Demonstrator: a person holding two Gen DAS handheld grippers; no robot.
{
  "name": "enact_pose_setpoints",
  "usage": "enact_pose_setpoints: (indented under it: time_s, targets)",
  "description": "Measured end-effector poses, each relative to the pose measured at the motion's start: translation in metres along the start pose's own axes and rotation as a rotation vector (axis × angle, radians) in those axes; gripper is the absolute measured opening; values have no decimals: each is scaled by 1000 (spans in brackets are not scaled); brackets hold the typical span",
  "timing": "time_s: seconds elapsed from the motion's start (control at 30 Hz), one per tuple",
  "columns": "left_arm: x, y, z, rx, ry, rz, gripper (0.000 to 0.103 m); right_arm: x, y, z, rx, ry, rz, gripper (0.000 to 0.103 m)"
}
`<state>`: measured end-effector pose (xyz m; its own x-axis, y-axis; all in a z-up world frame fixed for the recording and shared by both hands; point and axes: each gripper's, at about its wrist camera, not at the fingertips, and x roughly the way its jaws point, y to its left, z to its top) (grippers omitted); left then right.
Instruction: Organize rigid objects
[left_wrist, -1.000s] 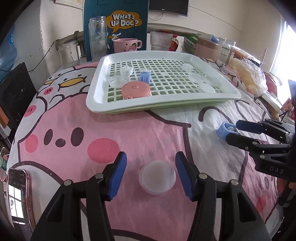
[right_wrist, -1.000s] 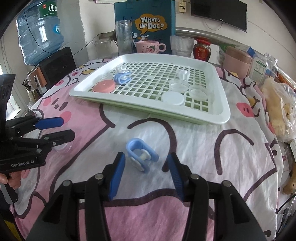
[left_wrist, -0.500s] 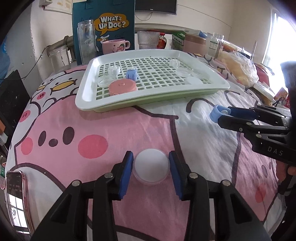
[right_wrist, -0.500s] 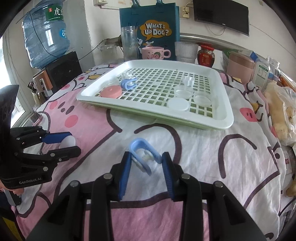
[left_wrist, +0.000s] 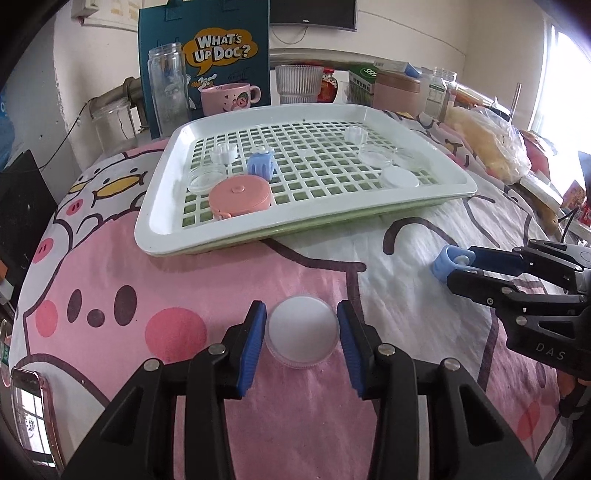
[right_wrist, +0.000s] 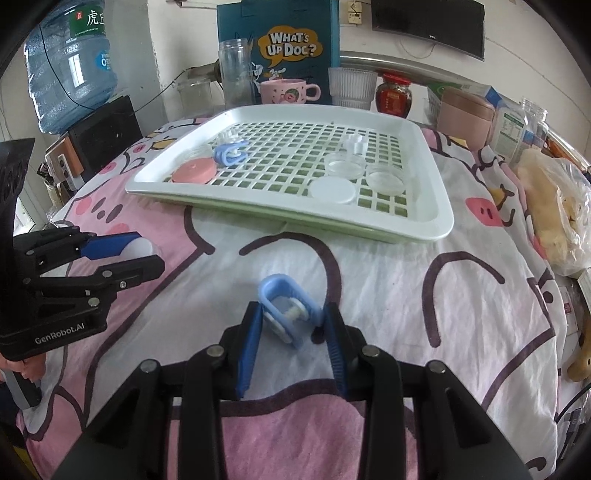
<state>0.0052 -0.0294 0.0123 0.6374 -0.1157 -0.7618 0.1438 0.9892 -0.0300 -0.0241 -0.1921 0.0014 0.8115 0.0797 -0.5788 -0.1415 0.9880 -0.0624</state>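
Left gripper (left_wrist: 301, 338): fingers closed on a white round lid (left_wrist: 301, 331) at 6 o'clock from the tray (left_wrist: 155, 225), on the desk's cartoon cloth (left_wrist: 110, 280). Right gripper (right_wrist: 291, 338): fingers clamped on one blue clip (right_wrist: 286, 308). The tray carries one further blue clip (right_wrist: 229, 153), one pink round case (left_wrist: 240, 197) and one white lid (right_wrist: 332, 190).

A round white lid (left_wrist: 302, 338) lies flat on the pink cloth (left_wrist: 110, 280). A blue clip (right_wrist: 288, 308) lies on the white part, tilted up. More lids and clips sit in the white tray (left_wrist: 155, 221).

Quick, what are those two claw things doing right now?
Left gripper: closed on the white lid.
Right gripper: closed on the blue clip.
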Motion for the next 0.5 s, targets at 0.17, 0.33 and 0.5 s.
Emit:
enact_pose_setpoints:
  time_s: [0.17,0.33,0.5]
  targets:
    - [2,-2,-1,5,11,14,39,4,1,-1,-6,20,-4,34]
    - [3,-3,-2,14,14,23,39,4,2,-1,-13,22,-11,34]
    - [2,-4,-2,18,15,29,40,4,2,-1,-13,22,-9,34]
